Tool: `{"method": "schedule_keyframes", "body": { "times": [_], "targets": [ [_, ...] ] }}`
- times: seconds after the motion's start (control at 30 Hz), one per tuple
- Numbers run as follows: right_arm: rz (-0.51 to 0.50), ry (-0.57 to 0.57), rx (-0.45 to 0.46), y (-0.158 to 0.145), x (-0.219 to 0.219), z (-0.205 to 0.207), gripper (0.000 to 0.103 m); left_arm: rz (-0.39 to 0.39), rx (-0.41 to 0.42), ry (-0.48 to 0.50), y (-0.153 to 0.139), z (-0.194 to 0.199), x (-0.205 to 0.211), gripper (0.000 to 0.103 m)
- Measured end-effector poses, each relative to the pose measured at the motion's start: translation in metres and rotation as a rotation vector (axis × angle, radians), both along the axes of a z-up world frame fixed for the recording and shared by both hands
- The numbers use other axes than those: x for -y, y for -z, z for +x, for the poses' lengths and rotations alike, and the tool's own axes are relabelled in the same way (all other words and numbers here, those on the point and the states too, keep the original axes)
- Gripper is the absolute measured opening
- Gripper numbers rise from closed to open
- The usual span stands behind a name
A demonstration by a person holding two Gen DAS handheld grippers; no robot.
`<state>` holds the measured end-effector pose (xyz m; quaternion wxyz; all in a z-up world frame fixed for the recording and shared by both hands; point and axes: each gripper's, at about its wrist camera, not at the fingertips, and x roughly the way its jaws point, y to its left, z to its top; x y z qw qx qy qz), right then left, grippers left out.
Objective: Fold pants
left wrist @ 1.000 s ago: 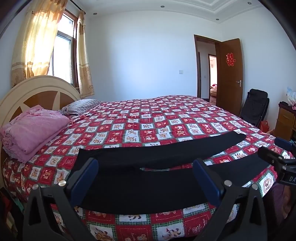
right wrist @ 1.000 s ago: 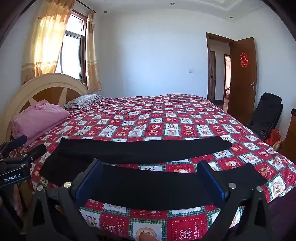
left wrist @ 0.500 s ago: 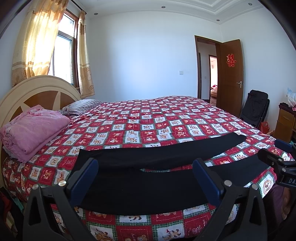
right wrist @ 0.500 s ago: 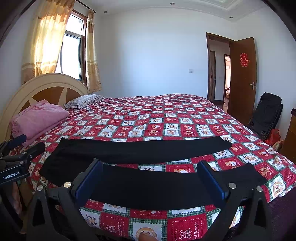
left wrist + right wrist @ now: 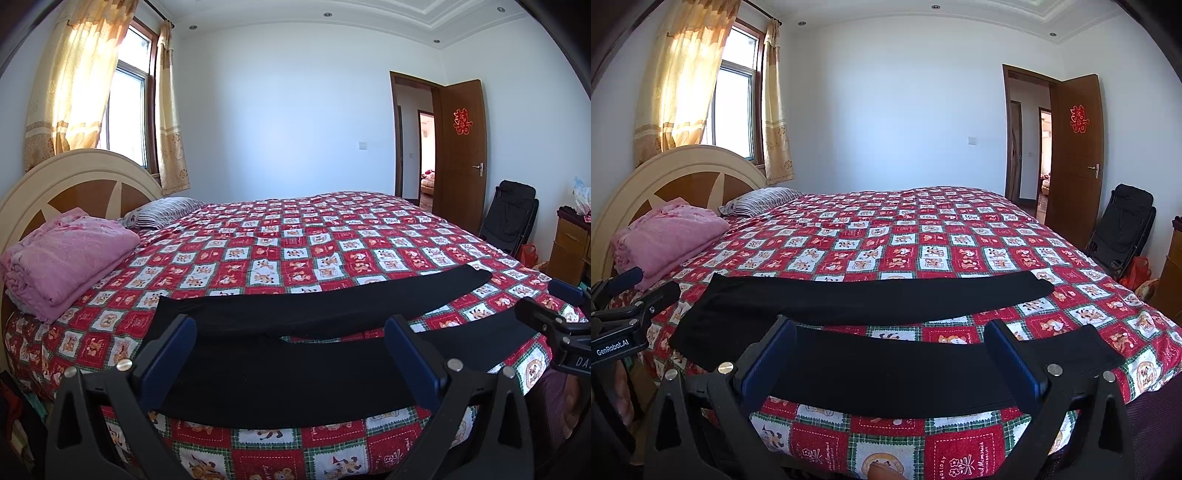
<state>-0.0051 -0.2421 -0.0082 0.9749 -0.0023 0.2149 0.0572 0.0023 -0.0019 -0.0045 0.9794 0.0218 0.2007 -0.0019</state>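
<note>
Nothing shifted, black pants (image 5: pixel 871 299) flat, legs spread, on patchwork quilt (image 5: pixel 923 240), both grippers' jaws apart, empty.

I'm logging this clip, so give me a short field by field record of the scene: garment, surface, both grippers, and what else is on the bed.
garment: black pants, spread flat, legs apart, unfolded
surface: bed with red patchwork quilt
left gripper: open, empty, before the waist end
right gripper: open, empty, before the leg end
other items: pink blanket folded by the headboard; striped pillow
fold progress: not started
</note>
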Motion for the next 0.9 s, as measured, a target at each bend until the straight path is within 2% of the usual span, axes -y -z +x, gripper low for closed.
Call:
{"method": "schedule_keyframes", "body": {
  "times": [0.9],
  "targets": [
    [-0.002,-0.003,-0.007,0.0020,-0.0004,-0.0010,0.102,-0.003,-0.002,0.000,0.0011,-0.0010,-0.0021,0.103]
  ]
}}
